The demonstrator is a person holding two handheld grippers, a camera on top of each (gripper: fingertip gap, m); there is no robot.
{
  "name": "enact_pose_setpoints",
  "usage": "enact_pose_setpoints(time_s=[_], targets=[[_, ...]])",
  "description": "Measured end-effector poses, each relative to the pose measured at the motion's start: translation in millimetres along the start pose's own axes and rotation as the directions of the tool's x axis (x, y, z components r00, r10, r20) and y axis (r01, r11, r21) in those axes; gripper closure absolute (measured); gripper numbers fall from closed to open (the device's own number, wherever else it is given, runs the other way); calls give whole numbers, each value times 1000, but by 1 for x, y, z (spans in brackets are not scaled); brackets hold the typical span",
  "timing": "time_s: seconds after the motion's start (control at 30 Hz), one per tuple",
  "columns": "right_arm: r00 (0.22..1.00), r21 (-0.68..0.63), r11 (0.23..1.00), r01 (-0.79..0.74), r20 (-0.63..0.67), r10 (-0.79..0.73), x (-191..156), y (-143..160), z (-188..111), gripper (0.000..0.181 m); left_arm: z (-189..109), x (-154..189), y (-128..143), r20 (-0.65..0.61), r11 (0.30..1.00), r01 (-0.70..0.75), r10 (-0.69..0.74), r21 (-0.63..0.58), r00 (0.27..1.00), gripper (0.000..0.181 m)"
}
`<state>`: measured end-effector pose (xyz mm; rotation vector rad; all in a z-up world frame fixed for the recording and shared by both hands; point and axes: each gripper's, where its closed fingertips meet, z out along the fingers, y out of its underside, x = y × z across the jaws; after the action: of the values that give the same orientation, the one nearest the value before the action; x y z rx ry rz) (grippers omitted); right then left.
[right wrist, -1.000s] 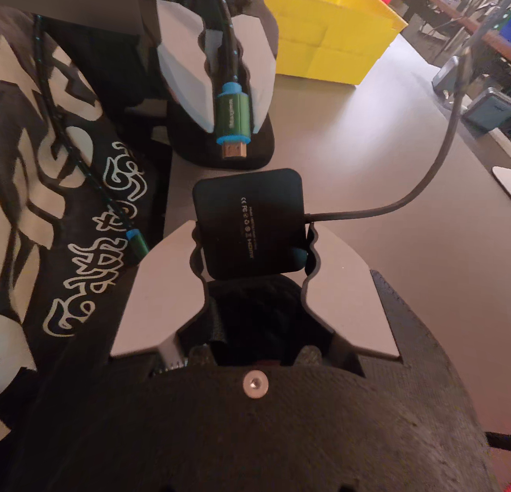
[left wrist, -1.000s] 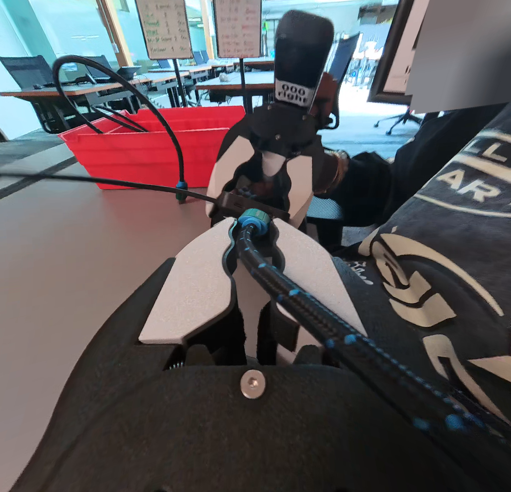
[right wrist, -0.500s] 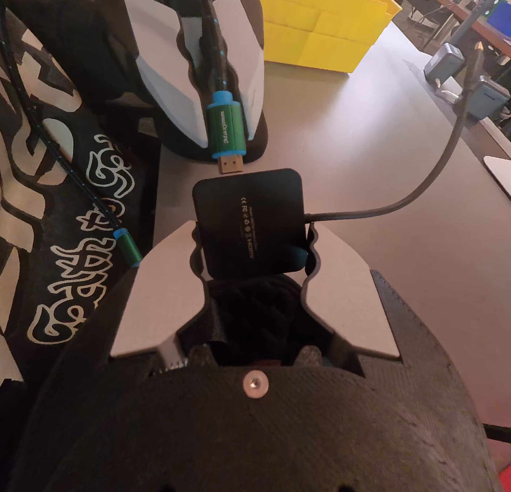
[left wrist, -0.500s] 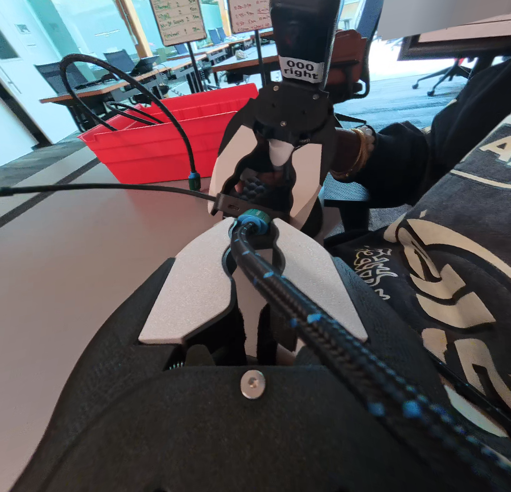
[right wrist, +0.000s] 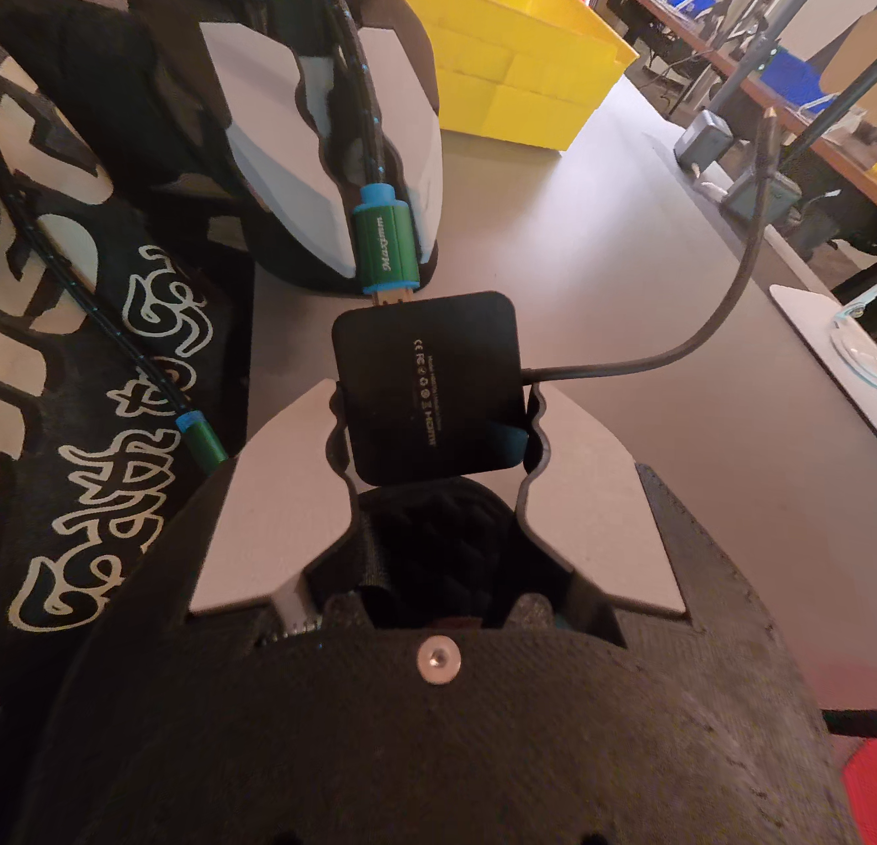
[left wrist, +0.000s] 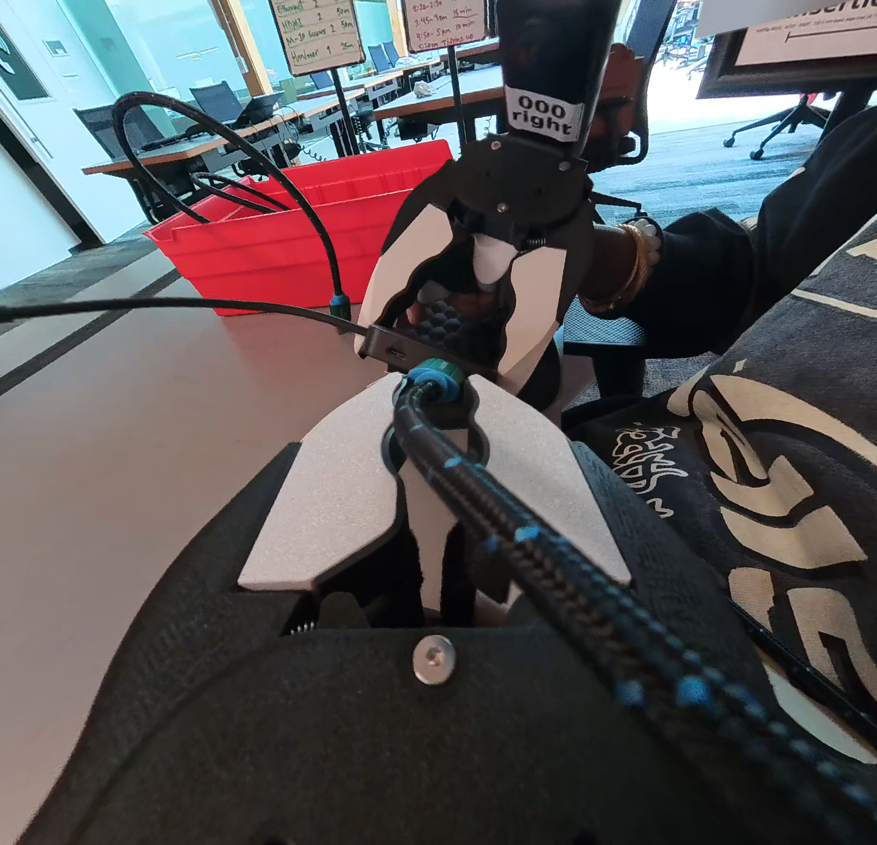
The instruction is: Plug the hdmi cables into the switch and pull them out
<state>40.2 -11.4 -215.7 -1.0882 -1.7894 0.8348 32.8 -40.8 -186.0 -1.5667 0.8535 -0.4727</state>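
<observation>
Above the grey-brown tabletop (right wrist: 593, 262), near its front edge, both grippers are meeting nose to nose. Right gripper (right wrist: 434, 438) is clamping the flat black square HDMI switch box (right wrist: 427, 385) by its two side edges, jaws partly closed to the box's width, so the port edge is facing outward and staying free for the plug. Left gripper (left wrist: 434, 397) is pinching the green-bodied, blue-collared HDMI plug (right wrist: 387, 248) with jaws narrow around it, its braided black-and-blue cable (left wrist: 545, 547) trailing back over the gripper body so it is not pulling sideways on the plug. Gold plug tip is touching the switch's far edge and looks to be just entering a port; how deep it is sitting cannot be told. Thin black lead (right wrist: 664, 357) is arcing off the switch's side across the table. Second green-and-blue HDMI plug (right wrist: 201, 438) is hanging loose by the person's dark patterned garment (right wrist: 95, 395), waiting its turn. Red plastic bin (left wrist: 284, 243) and yellow plastic bin (right wrist: 512, 77) are sitting farther back, apart from the work. Judgement: first insertion is under way, second plugging and both pull-outs remaining.
</observation>
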Motion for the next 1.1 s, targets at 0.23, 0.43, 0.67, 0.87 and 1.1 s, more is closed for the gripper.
enact_pose_setpoints(time_s=[0.23, 0.43, 0.67, 0.87, 1.1], targets=[[999, 40, 999, 32, -16, -32, -1, -5, 1, 107, 0, 3, -3, -39, 1000, 19, -18, 23, 999, 162], [998, 106, 993, 52, -41, -48, 0, -15, -1, 108, 0, 6, -8, -46, 998, 10, -8, 54, 999, 164], [995, 249, 968, 17, -101, 9, 15, -53, -13, 107, -16, -5, -38, 4, 958, 18, -20, 285, 1000, 156], [901, 391, 916, 92, -424, 91, 111, -124, -116, 107, -72, -69, -54, 291, 810, 10, -223, 587, 930, 150], [228, 216, 927, 307, -962, 148, 173, -131, -313, 108, -76, -74, -51, 363, 809, -39, -220, 587, 905, 151]])
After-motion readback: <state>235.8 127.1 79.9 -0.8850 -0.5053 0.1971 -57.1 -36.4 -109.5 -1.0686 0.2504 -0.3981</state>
